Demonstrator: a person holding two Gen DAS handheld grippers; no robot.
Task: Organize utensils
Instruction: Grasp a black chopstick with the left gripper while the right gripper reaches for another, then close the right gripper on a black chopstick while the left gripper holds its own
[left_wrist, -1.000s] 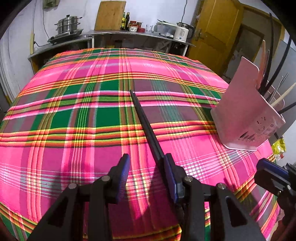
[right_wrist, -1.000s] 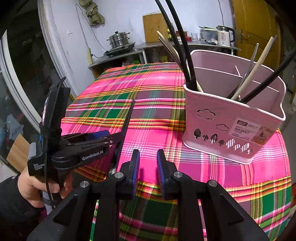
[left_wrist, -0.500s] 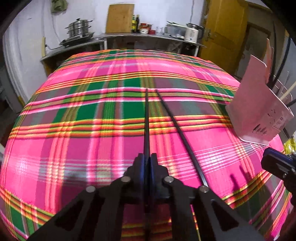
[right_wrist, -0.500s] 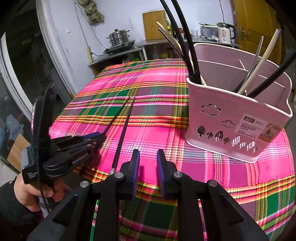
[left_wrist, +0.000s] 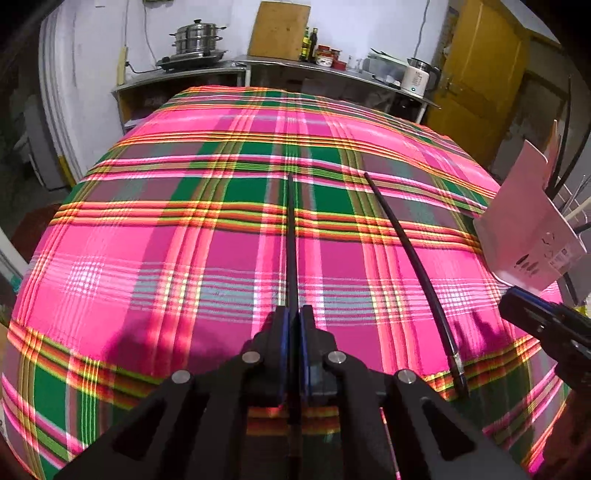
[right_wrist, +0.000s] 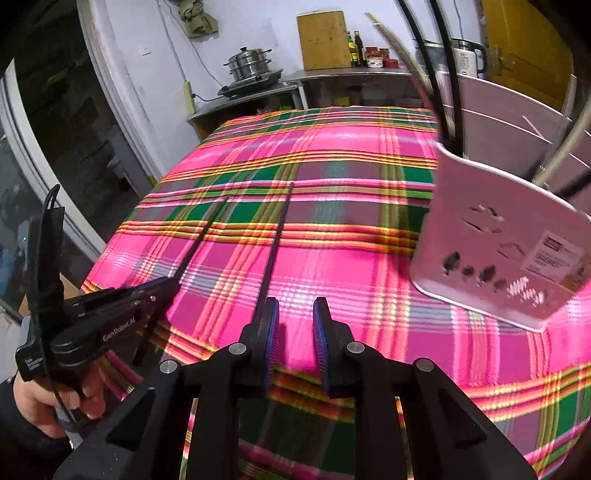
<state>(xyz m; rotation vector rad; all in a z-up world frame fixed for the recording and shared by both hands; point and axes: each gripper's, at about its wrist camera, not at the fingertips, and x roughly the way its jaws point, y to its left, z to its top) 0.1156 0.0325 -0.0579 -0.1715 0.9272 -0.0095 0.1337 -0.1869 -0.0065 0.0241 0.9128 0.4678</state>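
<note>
Two black chopsticks in play. Left wrist view: left gripper (left_wrist: 291, 325) has its jaws closed on one chopstick (left_wrist: 291, 236), pinched near the butt end so the long shaft runs forward over the plaid tablecloth (left_wrist: 147, 258). Likely a grip chosen for dropping it tip-first into the holder. Second chopstick (left_wrist: 413, 266) lies loose on the cloth to the right, butt near the table's front edge. Pink utensil basket (left_wrist: 528, 229) stands at the far right, already holding other utensils.

Right wrist view: right gripper (right_wrist: 295, 325) hangs with jaws apart, nothing between the pads; the loose chopstick (right_wrist: 275, 240) runs just beside its left finger, so probably lining up for that pick. Basket (right_wrist: 498, 251) sits near on the right.
</note>
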